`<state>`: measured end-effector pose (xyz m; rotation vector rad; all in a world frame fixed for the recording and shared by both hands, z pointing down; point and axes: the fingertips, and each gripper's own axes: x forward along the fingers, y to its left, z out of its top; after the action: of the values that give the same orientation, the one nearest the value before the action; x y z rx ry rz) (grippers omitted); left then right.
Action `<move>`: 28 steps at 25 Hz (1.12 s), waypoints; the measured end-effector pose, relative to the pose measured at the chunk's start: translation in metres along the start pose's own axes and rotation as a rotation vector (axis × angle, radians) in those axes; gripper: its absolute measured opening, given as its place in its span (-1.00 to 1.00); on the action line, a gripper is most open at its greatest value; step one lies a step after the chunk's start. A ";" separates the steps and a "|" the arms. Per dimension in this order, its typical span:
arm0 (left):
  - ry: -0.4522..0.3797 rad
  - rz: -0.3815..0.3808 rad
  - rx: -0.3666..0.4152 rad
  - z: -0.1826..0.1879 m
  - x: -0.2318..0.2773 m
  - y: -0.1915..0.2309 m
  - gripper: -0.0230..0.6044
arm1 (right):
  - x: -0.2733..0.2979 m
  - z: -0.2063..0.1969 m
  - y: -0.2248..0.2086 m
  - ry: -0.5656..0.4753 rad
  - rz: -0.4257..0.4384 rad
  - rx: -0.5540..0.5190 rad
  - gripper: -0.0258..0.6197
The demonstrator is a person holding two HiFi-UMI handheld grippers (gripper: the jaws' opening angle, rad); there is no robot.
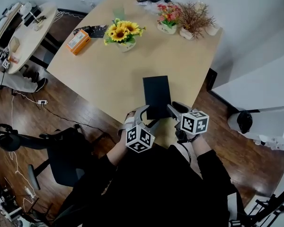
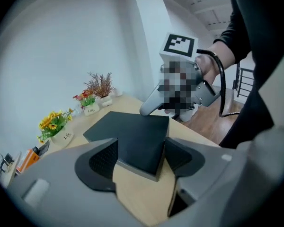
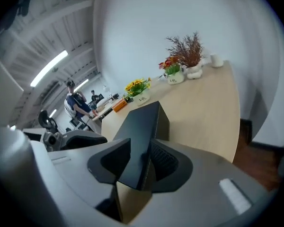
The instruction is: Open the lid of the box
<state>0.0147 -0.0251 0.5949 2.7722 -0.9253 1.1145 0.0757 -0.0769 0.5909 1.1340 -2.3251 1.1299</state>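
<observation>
A flat black box (image 1: 156, 96) lies shut on the light wooden table (image 1: 109, 74), close to its near edge. My left gripper (image 1: 146, 117) straddles the box's near left corner. In the left gripper view that corner of the box (image 2: 132, 141) sits between the wide-spread pads (image 2: 103, 161), and no firm press shows. My right gripper (image 1: 174, 111) is at the near right corner. In the right gripper view the box's edge (image 3: 144, 126) is wedged between the two pads (image 3: 164, 161), which lie against it. The lid is still down on the box.
A pot of sunflowers (image 1: 123, 33), an orange box (image 1: 78, 41) and a black object (image 1: 92, 30) stand at the far left of the table. Two more flower pots (image 1: 168, 20) (image 1: 194, 20) stand along the far edge. A chair (image 1: 61, 150) is at my left, over wooden floor.
</observation>
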 end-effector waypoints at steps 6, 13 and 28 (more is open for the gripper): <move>-0.025 0.010 -0.096 -0.001 0.002 0.001 0.03 | -0.021 -0.009 0.012 0.013 0.171 -0.143 -0.45; -0.054 -0.003 -0.208 -0.004 0.004 0.003 0.04 | -0.011 -0.056 0.010 0.109 0.071 -0.642 -0.18; 0.008 0.062 -0.101 -0.007 0.001 -0.002 -0.05 | -0.026 -0.037 0.038 0.031 0.102 -0.610 -0.35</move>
<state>0.0122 -0.0220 0.6013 2.6747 -1.0435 1.0539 0.0609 -0.0211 0.5800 0.7657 -2.4631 0.3962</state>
